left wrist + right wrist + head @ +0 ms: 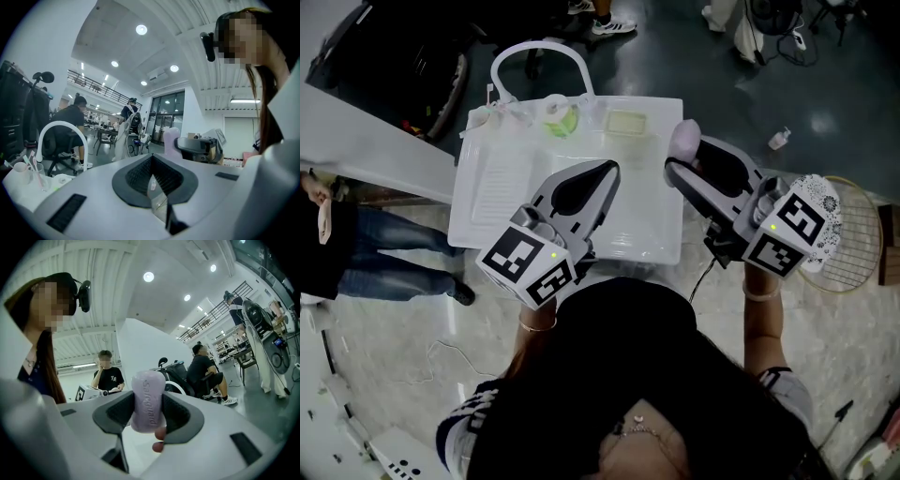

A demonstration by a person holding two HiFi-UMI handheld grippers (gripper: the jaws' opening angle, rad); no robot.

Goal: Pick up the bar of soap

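A lilac bar of soap [148, 401] stands upright between the dark pads of my right gripper [148, 412], which is shut on it. In the head view the soap [684, 139] shows at the tip of the right gripper [677, 161], lifted beside the right rim of the white sink tray [656, 234]. My left gripper [607, 172] hovers over the tray's middle, its jaws pressed together with nothing between them. Its own view shows the left gripper [151, 160] closed, with the soap [170, 139] off to the right.
An empty pale green soap dish [626, 123], a green-and-white item [561, 118] and a cup [480, 118] line the tray's far edge under a white looped faucet [539, 54]. A racket [855, 234] lies on the floor at right. A person [356, 246] stands at left.
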